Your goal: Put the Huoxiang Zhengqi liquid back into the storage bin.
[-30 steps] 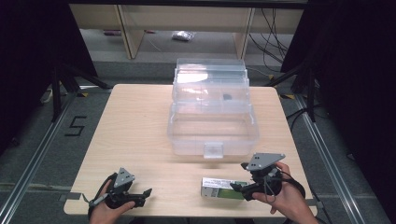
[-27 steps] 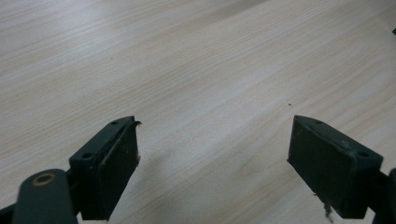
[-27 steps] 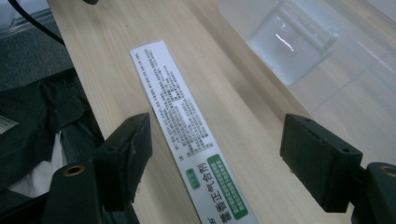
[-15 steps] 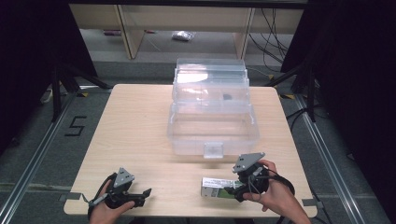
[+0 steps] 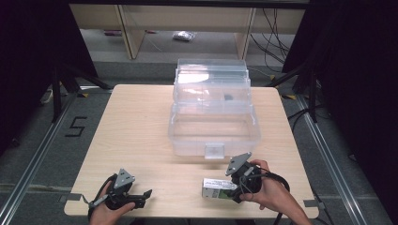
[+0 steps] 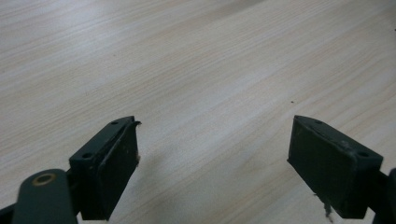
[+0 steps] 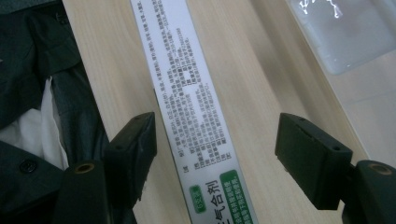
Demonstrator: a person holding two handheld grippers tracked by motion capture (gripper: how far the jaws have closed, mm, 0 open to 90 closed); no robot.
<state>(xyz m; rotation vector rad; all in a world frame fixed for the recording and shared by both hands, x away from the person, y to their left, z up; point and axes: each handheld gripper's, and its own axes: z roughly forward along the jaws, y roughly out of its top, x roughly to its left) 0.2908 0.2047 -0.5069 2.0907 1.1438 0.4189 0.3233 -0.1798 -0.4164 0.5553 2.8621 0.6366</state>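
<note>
A small white and green printed carton (image 5: 217, 188) lies flat near the table's front edge, right of centre. My right gripper (image 5: 236, 188) is at its right end, open, with one jaw on each side of the carton (image 7: 191, 102) and clear gaps between jaws and box. My left gripper (image 5: 144, 197) rests low at the front left, open, pointing right, with bare wood between its jaws (image 6: 210, 154). A clear plastic box (image 5: 213, 126) with its lid swung up behind stands in the middle of the table.
The box has a front latch (image 5: 215, 151), and its corner (image 7: 345, 32) lies just beyond the carton in the right gripper view. A dark garment with a button (image 7: 37, 116) hangs past the table's front edge. Shelves and cables lie on the floor behind.
My right gripper has moved left and lowered over the carton's right end, so its jaws now straddle the box. The left gripper has stayed put.
</note>
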